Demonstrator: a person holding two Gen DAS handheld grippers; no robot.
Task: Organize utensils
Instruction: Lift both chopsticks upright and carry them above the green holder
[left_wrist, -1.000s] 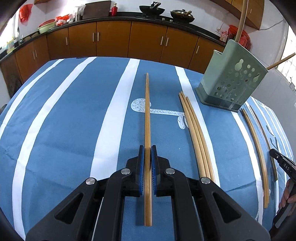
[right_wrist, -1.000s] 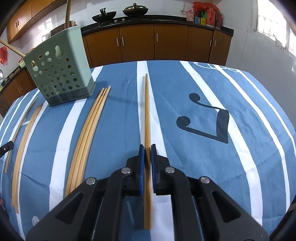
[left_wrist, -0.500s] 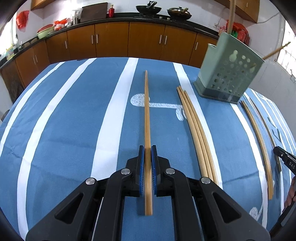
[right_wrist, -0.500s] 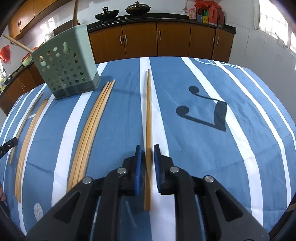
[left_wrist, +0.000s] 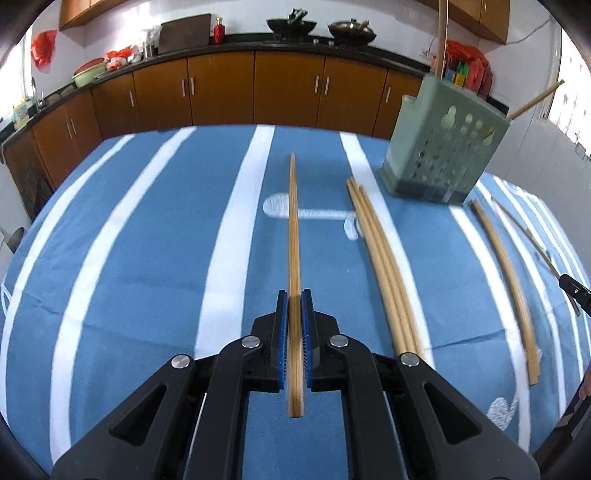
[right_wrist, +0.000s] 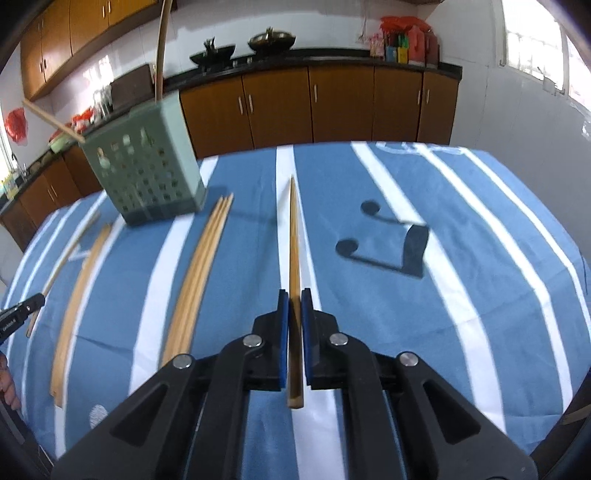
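The green basket (right_wrist: 144, 177) looks smeared in the right view, so its holes run together. What sits inside it cannot be told. In the left view, the far-right chopstick (left_wrist: 524, 230) is thin and partly cut off by the other tool's black tip (left_wrist: 574, 291). A hand (right_wrist: 7, 384) at the left edge shows only a bit of finger. Things on the far kitchen counter (left_wrist: 122, 59) are too small to name.

Left gripper (left_wrist: 294, 295): jaws closed on a chopstick pair (left_wrist: 293, 236), pointing forward and down over the tablecloth (left_wrist: 147, 258). Right gripper (right_wrist: 294, 295): jaws closed likewise on a chopstick (right_wrist: 294, 236), same downward tilt. Each gripper's tip shows at the edge of the other's view.
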